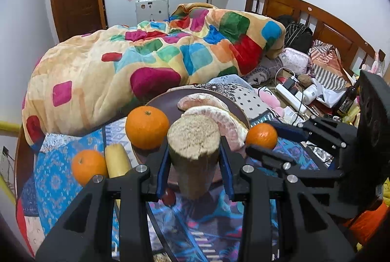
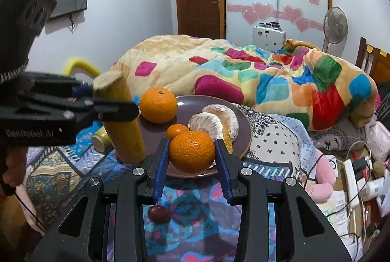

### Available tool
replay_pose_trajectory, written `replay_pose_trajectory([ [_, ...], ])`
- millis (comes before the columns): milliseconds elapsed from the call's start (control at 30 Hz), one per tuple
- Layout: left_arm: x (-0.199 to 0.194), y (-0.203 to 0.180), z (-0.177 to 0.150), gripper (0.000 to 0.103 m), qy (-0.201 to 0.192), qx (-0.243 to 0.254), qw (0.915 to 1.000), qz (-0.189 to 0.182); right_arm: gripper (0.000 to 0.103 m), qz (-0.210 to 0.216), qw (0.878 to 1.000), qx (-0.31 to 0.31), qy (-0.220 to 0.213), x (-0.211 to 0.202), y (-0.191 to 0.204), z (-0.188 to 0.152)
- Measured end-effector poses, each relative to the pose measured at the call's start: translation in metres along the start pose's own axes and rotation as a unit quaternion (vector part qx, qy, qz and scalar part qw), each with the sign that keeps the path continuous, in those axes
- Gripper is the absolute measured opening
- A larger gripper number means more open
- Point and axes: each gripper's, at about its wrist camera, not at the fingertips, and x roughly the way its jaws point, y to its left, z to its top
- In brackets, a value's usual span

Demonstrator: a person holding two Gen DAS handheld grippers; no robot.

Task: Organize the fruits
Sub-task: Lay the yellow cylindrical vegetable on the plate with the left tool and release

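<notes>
My left gripper (image 1: pixel 195 159) is shut on a cut sugarcane stick (image 1: pixel 193 152) and holds it upright at the near left rim of the purple plate (image 1: pixel 165 103); the stick also shows in the right wrist view (image 2: pixel 121 120). My right gripper (image 2: pixel 191 152) is shut on an orange (image 2: pixel 192 151) just over the plate's (image 2: pixel 241 137) near edge; this orange shows in the left wrist view (image 1: pixel 262 135). On the plate lie a big orange (image 2: pixel 158 105), a small orange (image 2: pixel 176 130) and peeled pomelo segments (image 2: pixel 212 125).
Off the plate, on the patterned cloth, lie another orange (image 1: pixel 87 165), a second cane piece (image 1: pixel 117 161) and a small dark red fruit (image 2: pixel 159 214). A colourful blanket (image 1: pixel 146 55) is heaped behind. Cables and a power strip (image 1: pixel 291 96) clutter the right.
</notes>
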Motion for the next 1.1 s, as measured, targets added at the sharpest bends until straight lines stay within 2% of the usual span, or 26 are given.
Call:
replay_pose_trajectory([
  [367, 0.037, 0.011, 0.022, 0.037, 0.010, -0.002, 0.9999, 0.011, 0.034, 0.007, 0.999, -0.022, 0.036, 0.034, -0.001, 0.004],
  [533, 0.053, 0.023, 0.028, 0.040, 0.020, -0.030, 0.9990, 0.027, 0.034, 0.004, 0.998, -0.037, 0.044, 0.043, 0.002, 0.007],
  [567, 0.053, 0.026, 0.028, 0.041, 0.017, -0.035, 0.9989, 0.026, 0.034, -0.001, 0.998, -0.037, 0.041, 0.042, 0.003, 0.007],
  [633, 0.048, 0.029, 0.027, 0.051, 0.011, -0.039, 0.9988, 0.026, 0.035, -0.002, 0.999, -0.036, 0.038, 0.041, 0.002, 0.009],
  [667, 0.044, 0.030, 0.026, 0.053, 0.005, -0.040, 0.9987, 0.031, 0.035, 0.000, 0.999, -0.033, 0.038, 0.040, 0.001, 0.008],
  [933, 0.008, 0.035, 0.006, 0.054, -0.007, -0.025, 0.9987, 0.045, 0.039, -0.007, 1.000, -0.019, 0.023, 0.024, 0.001, 0.012],
  [1100, -0.015, 0.046, -0.011, 0.058, -0.013, -0.028, 0.9982, 0.051, 0.039, -0.006, 1.000, -0.013, 0.016, 0.016, 0.004, 0.014],
])
